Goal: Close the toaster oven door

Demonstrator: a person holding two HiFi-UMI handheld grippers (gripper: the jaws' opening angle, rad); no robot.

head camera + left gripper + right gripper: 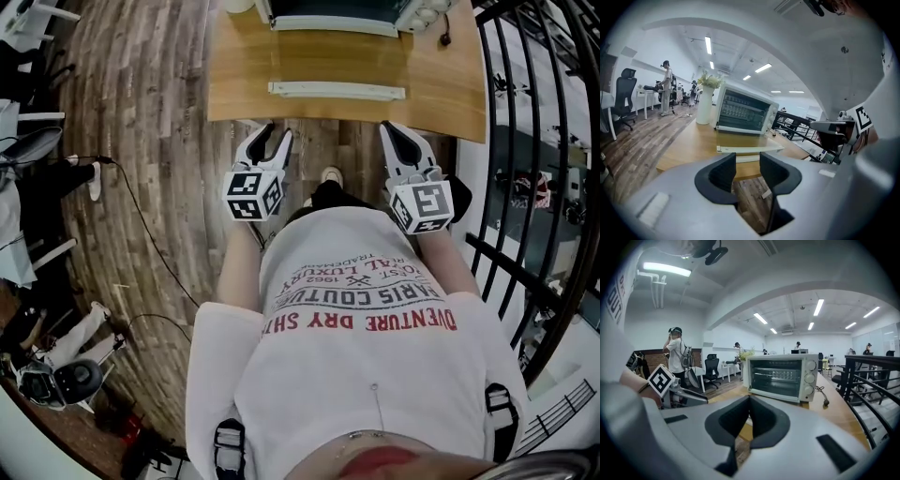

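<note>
Dark wood-plank floor (pixel 141 112) fills the left of the head view, and a light wooden table (pixel 450 84) spans the top. In the left gripper view, ceiling strip lights (pixel 708 45) glow at upper left above a black office chair (pixel 623 93) at far left. Near centre stands a tall white vase (pixel 704 107). A black railing (pixel 847 378) lines the right gripper view's right edge.
</note>
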